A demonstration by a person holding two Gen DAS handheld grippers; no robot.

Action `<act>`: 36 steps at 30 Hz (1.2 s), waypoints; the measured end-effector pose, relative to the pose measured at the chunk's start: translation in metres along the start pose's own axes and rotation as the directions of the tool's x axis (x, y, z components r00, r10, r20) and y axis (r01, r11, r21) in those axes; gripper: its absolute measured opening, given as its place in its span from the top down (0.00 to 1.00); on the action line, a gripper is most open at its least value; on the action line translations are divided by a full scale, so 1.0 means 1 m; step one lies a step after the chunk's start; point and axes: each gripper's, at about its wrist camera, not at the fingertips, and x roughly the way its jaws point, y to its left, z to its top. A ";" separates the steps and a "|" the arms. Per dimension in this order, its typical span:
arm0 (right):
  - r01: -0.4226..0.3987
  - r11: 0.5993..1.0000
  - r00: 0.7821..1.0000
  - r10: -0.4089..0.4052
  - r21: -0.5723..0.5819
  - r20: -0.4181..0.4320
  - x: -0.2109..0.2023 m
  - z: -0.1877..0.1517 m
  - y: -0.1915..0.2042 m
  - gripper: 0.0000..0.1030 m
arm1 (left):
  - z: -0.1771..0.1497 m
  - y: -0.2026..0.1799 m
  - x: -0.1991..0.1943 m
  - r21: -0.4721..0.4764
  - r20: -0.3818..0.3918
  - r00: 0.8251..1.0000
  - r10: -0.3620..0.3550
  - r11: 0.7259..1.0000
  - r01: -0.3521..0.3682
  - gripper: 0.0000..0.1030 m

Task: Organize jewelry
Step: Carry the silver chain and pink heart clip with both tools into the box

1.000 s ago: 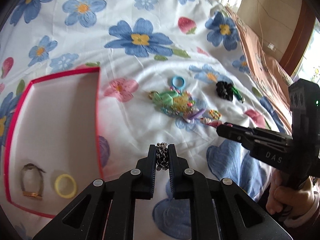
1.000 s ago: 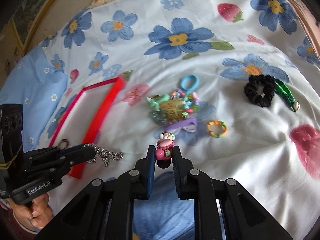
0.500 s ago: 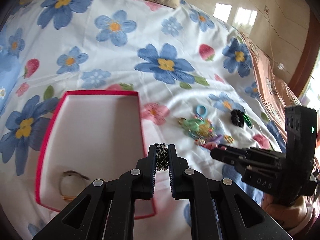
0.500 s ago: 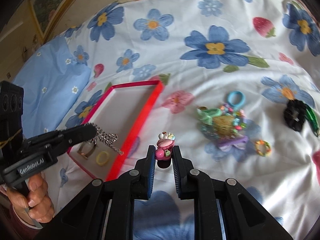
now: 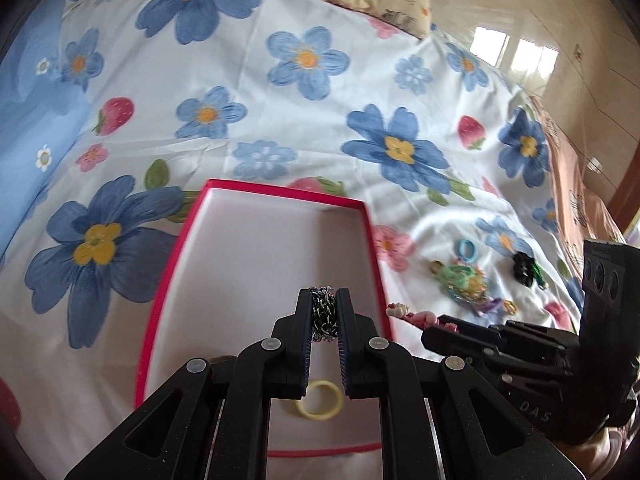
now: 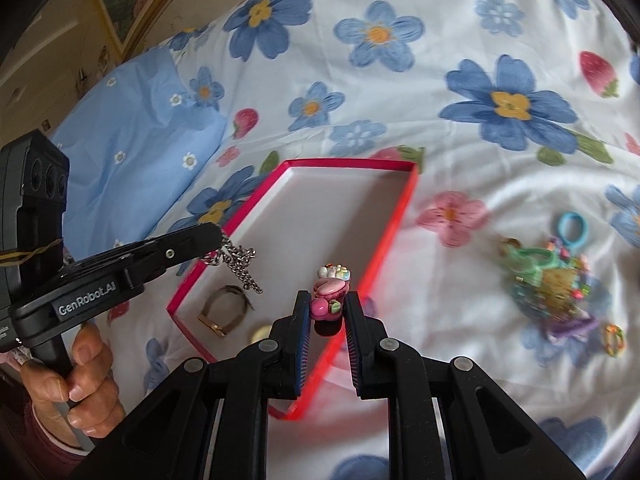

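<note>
A red-walled box with a white floor lies on the flowered bedsheet. My left gripper is shut on a silver chain and holds it above the box. My right gripper is shut on a pink charm clip over the box's right wall. A yellow ring and a brown-gold bracelet lie in the box's near end.
A pile of colourful hair clips with a blue loop, a small beaded ring and a black scrunchie lie on the sheet right of the box. A blue pillow lies left.
Both grippers have moved left with their loads, from beside the pile of clips to over the box. The chain now hangs above the box floor.
</note>
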 end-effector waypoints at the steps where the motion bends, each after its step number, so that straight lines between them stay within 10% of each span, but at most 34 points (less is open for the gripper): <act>1: -0.005 1.000 1.000 0.005 -0.002 -0.004 0.004 0.001 0.002 0.84 | 0.001 0.003 0.002 -0.007 0.000 1.000 0.004 1.000 -0.004 0.90; 36: 0.029 0.996 0.985 -0.044 -0.088 -0.168 0.101 -0.003 0.027 0.83 | -0.010 0.067 0.099 -0.119 -0.160 0.980 0.122 0.983 -0.141 0.89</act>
